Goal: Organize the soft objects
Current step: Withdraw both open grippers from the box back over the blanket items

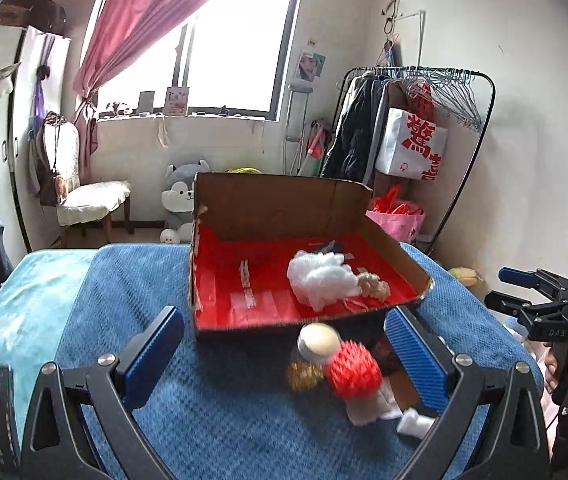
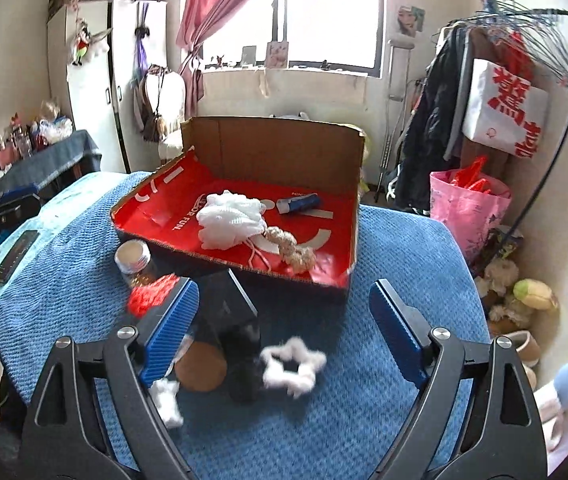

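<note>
Waffle-knit blue blanket — fluffy white mesh pouf in cardboard box.

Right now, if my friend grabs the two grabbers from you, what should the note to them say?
Left gripper: open, holding nothing.
Right gripper: open, holding nothing.
In the cardboard box: white mesh puff, beige scrunchie, blue tube.
Out on the blue blanket, in front of the box: white star scrunchie, red puff, white sock, jar, dark box.
Done: two soft things boxed.
Left: star scrunchie, red puff and sock probably go in next.
</note>
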Action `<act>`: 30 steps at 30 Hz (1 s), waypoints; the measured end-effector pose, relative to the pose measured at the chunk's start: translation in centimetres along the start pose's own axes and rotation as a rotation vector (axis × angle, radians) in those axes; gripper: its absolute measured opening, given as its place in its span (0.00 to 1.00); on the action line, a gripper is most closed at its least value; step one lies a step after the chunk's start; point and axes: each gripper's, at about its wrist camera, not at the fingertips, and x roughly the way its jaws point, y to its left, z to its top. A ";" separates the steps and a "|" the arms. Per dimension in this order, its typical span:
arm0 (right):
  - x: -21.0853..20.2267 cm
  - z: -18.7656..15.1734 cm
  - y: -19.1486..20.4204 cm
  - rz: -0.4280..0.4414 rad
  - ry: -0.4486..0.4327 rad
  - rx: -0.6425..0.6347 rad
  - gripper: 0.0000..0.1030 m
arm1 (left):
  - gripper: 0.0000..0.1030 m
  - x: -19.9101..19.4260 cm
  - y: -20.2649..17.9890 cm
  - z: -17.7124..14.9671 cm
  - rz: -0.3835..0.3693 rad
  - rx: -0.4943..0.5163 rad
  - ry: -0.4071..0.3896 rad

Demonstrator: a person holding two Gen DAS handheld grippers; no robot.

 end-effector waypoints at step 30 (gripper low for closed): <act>1.7 -10.6 3.4 0.012 0.097 0.088 0.89 | 1.00 2.4 -5.1 -10.5 0.005 0.051 0.151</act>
